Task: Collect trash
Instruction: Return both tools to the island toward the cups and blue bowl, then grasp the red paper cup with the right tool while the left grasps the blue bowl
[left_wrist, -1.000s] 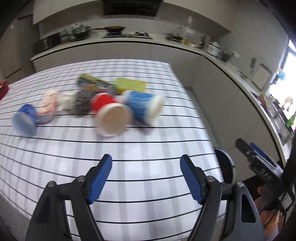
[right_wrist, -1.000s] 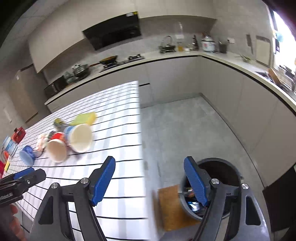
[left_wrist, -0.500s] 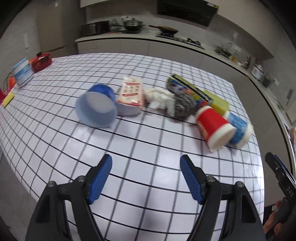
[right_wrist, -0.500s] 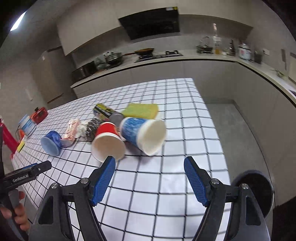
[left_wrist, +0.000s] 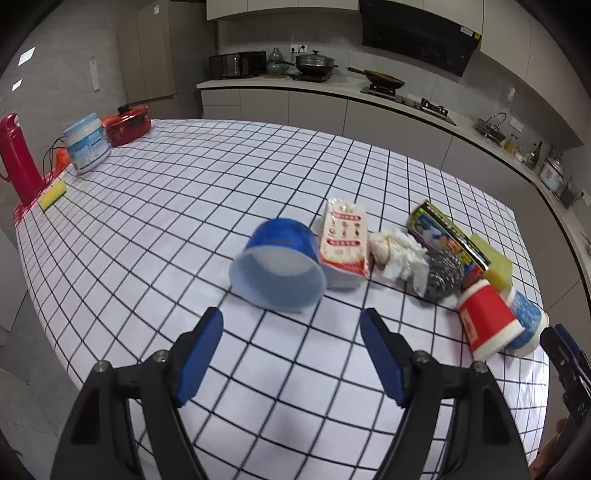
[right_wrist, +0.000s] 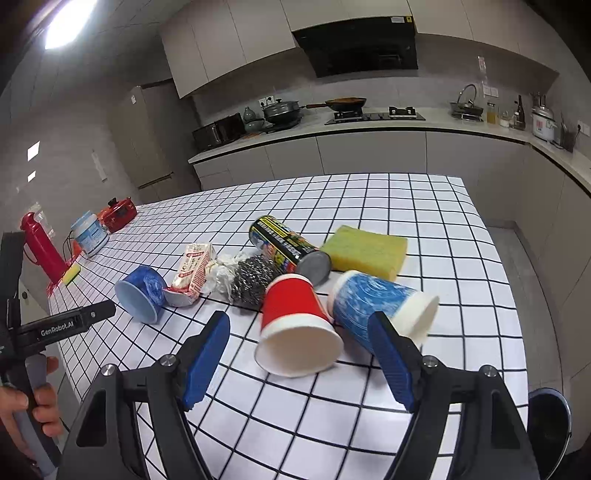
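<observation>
Trash lies in a row on the checked table (left_wrist: 184, 206): a blue cup (left_wrist: 277, 266) (right_wrist: 140, 291) on its side, a white and red packet (left_wrist: 345, 236) (right_wrist: 192, 267), crumpled tissue (left_wrist: 399, 251), a steel scourer (left_wrist: 443, 271) (right_wrist: 251, 277), a dark can (right_wrist: 288, 245), a yellow sponge (right_wrist: 365, 251), a red paper cup (left_wrist: 487, 317) (right_wrist: 299, 328) and a blue-white cup (right_wrist: 380, 306). My left gripper (left_wrist: 291, 354) is open, just short of the blue cup. My right gripper (right_wrist: 299, 362) is open, just short of the red cup.
A red flask (left_wrist: 18, 162), a white tub (left_wrist: 86, 147), a red pot (left_wrist: 127, 123) and a small yellow sponge (left_wrist: 53, 194) stand at the table's far left. A dark bin (right_wrist: 546, 417) sits on the floor to the right. Kitchen counters run behind.
Both grippers have swung from the table's right edge and the floor bin toward the trash and come closer. The left now faces the blue cup, the right the red cup. Both stay open.
</observation>
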